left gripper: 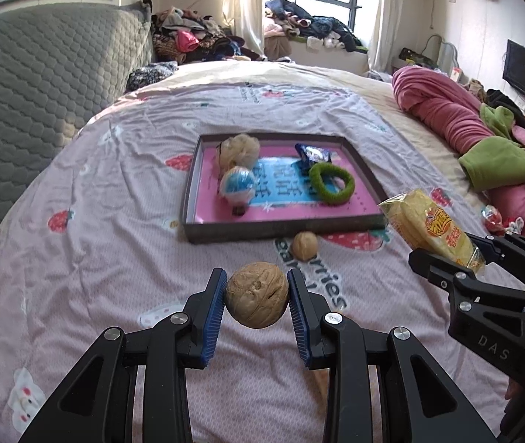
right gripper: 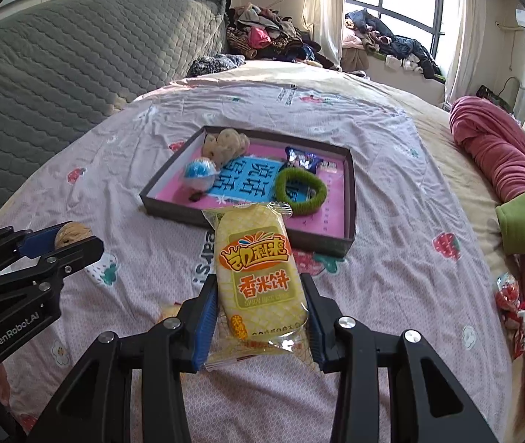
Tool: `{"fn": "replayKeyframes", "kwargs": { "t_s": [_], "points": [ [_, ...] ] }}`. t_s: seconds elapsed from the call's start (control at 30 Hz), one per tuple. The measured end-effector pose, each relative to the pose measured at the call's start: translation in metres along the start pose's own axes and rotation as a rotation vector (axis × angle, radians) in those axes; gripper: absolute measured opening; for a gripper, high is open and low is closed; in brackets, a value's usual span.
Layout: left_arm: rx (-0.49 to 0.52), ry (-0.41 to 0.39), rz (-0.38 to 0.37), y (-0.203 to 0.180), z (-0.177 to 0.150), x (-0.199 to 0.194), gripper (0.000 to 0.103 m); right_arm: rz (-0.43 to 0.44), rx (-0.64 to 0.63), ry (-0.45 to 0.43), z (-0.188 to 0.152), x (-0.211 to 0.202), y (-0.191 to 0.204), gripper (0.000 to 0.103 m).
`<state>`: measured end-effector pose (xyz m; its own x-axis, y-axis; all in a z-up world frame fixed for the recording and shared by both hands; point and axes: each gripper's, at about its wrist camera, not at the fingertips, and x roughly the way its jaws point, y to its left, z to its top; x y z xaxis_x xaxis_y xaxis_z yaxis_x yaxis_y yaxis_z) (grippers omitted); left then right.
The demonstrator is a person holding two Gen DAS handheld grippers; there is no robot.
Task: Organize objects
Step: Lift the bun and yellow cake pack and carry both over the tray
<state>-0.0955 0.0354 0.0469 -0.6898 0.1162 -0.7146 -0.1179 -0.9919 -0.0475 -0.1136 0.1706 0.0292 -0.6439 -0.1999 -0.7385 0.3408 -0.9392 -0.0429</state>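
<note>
Left tongs (left gripper: pixel 256 297) pinch a walnut (left gripper: pixel 256 294); right tongs (right gripper: pixel 260 317) clamp a rice-cracker packet (right gripper: pixel 258 280), both above the bed, short of the tray (left gripper: pixel 280 225). Risk: round walnut squirts out; slick wrapper slides. Second walnut (left gripper: pixel 304 245) lies beside tray.

A shallow tray (left gripper: pixel 277 227) lies on a bed (left gripper: pixel 114 221). In the tray, a mesh puff (left gripper: pixel 240 149) sits at the back left, a ball (left gripper: pixel 237 186) just in front of it, a small packet (left gripper: pixel 312 155) at the back right, and a ring (left gripper: pixel 331 183) in front of the packet. A walnut (left gripper: pixel 304 245) lies on the bed just before the tray's front wall. Nearer, the left gripper (left gripper: pixel 256 295) holds another walnut (left gripper: pixel 256 294) above the bed; to its right, the right gripper (right gripper: pixel 260 306) holds a snack pack (right gripper: pixel 258 273).
</note>
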Motion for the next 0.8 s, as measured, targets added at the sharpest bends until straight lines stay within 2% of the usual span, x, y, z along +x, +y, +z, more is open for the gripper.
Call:
{"fn": "replayKeyframes", "kwargs": {
  "t_s": [0.5,0.8],
  "points": [
    [0.039,-0.067,-0.005,-0.023,0.064,0.004,0.034,-0.008,-0.006,-0.051,0.038,-0.005,-0.012,0.042],
    [0.034,-0.069,0.009,-0.025,0.094,0.034,0.035,-0.007,0.013,-0.080,0.060,0.013,-0.025,0.042]
  ]
}}
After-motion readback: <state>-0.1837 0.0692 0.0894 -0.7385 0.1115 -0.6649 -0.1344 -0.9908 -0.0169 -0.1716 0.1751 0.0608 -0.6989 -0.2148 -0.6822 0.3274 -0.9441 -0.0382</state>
